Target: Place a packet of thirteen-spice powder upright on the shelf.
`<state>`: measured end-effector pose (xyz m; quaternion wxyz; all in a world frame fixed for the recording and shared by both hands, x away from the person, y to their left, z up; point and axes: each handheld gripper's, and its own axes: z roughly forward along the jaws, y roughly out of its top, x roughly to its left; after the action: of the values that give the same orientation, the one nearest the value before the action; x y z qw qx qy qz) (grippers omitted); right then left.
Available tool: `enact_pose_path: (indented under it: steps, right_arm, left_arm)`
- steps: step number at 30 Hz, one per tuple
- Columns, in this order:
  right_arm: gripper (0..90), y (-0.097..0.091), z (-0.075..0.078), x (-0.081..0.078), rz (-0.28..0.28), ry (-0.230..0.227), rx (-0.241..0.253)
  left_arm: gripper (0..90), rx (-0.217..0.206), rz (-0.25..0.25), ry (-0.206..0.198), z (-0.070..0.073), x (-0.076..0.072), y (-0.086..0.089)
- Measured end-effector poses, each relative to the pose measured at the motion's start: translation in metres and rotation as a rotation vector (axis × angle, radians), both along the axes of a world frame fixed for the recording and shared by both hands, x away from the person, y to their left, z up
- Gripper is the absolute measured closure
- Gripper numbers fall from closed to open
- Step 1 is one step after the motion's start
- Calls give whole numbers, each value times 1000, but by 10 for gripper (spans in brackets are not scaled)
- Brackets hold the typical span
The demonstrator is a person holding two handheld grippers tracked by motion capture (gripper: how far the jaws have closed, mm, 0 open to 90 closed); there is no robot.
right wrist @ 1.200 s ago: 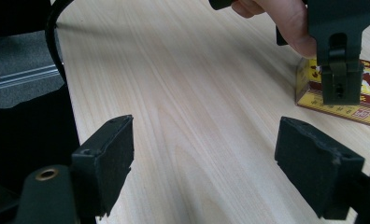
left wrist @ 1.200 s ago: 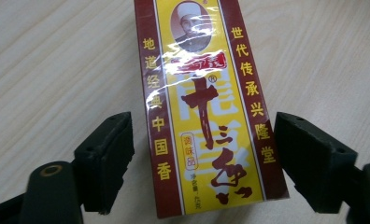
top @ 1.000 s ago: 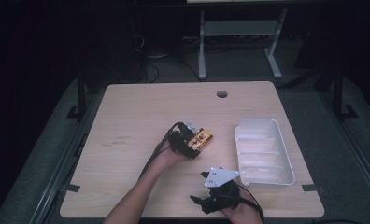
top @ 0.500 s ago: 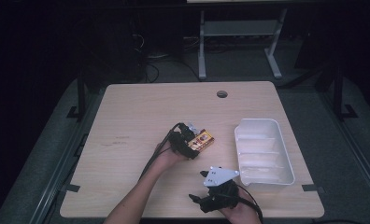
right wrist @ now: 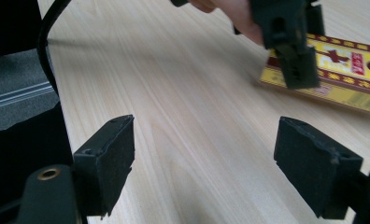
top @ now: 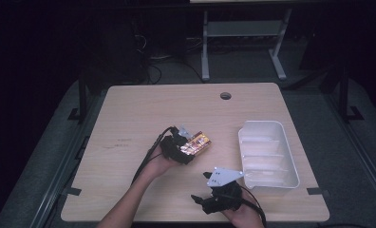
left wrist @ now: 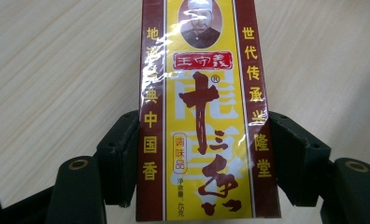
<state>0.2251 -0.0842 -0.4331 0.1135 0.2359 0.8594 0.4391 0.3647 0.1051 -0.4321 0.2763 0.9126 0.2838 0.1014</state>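
Grip on packet, centre of surface.
Left hand-held gripper [left wrist: 199, 154] clamps the yellow-and-red packet [left wrist: 202, 107] by its long edges; keep pressure even, lift level. Right hand-held gripper [right wrist: 216, 172] idles, jaws apart, near edge. White tray [top: 290, 164] sits right.

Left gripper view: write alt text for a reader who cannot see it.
A yellow and dark red spice box printed with Chinese characters stands lengthwise between the left tool's two black jaws, which press against its long sides. Pale wooden table lies behind it.
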Motion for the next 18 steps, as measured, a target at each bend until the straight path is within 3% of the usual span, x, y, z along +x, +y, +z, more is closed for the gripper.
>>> enact_pose_path:
  steps: [13,18]
  right_arm:
    - [148,-4,14,11,-31,41,46]
    - [142,-3,19,13,-38,52,33]
  left_arm:
    - [327,-61,-18,-65,10,-39,33]
    - [326,-76,-20,-84,12,-50,41]
